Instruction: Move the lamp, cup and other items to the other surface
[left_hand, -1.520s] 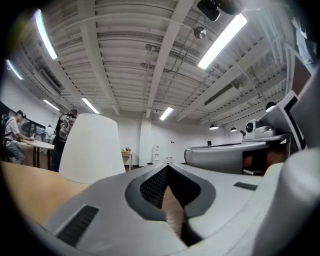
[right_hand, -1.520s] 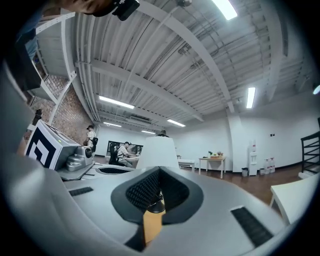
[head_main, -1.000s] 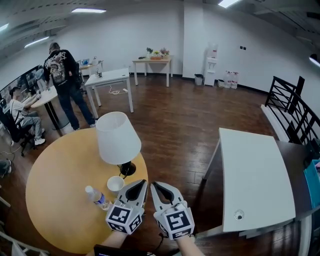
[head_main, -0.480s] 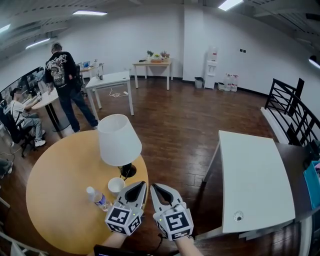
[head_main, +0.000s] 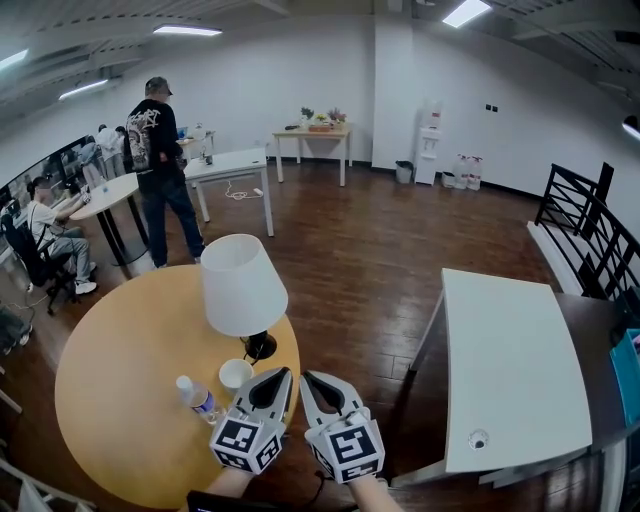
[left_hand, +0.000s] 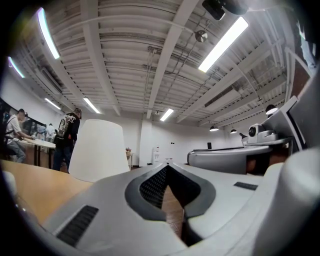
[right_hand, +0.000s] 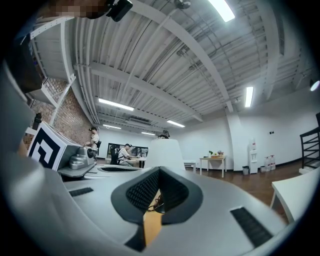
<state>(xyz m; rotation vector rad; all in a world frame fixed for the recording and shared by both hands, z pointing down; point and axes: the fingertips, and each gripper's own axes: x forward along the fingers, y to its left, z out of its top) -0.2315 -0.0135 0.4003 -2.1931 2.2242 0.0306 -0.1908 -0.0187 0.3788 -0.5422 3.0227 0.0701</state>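
Observation:
A lamp with a white shade and black base stands near the right edge of the round yellow table. A white cup sits just in front of its base, and a small water bottle lies to the cup's left. My left gripper and right gripper are side by side at the table's near right edge, level, both shut and empty. The lampshade shows in the left gripper view and again as the lampshade in the right gripper view.
A white rectangular table stands to the right across a strip of wooden floor. A person in black stands at the back left beside other tables, and a seated person is at the far left. A black railing borders the right.
The head view has shifted slightly, and the standing person at the back has moved to the right. Both grippers stay where they were.

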